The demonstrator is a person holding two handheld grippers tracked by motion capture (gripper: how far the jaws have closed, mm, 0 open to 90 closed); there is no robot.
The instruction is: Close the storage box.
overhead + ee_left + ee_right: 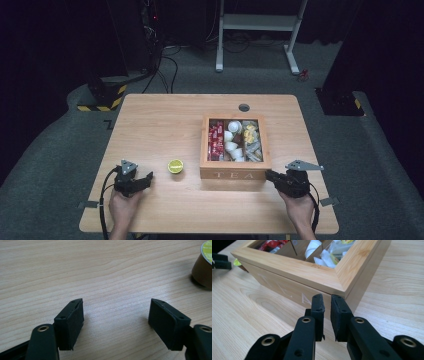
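Holding red packets, white cups, yellow sachets — tea box [235,174]; right claw [327,305] nearly clenched, empty, left claw [116,315] released.

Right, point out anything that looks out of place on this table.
One small pod with a green lid sits alone on the table, left of the wooden tea box, while similar white pods lie inside the box's compartments. Nothing looks spilled or damaged.

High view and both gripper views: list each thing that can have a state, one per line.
Wooden tea box with glass-framed lid: lid down, compartments filled with sachets and white pods.
Brown capsule with yellow-green foil top: upright on the table, sealed, apart from the box.
Left gripper: jaws apart, nothing between them, low over the table.
Right gripper: jaws nearly together with a narrow gap, nothing held, at the box's front corner.
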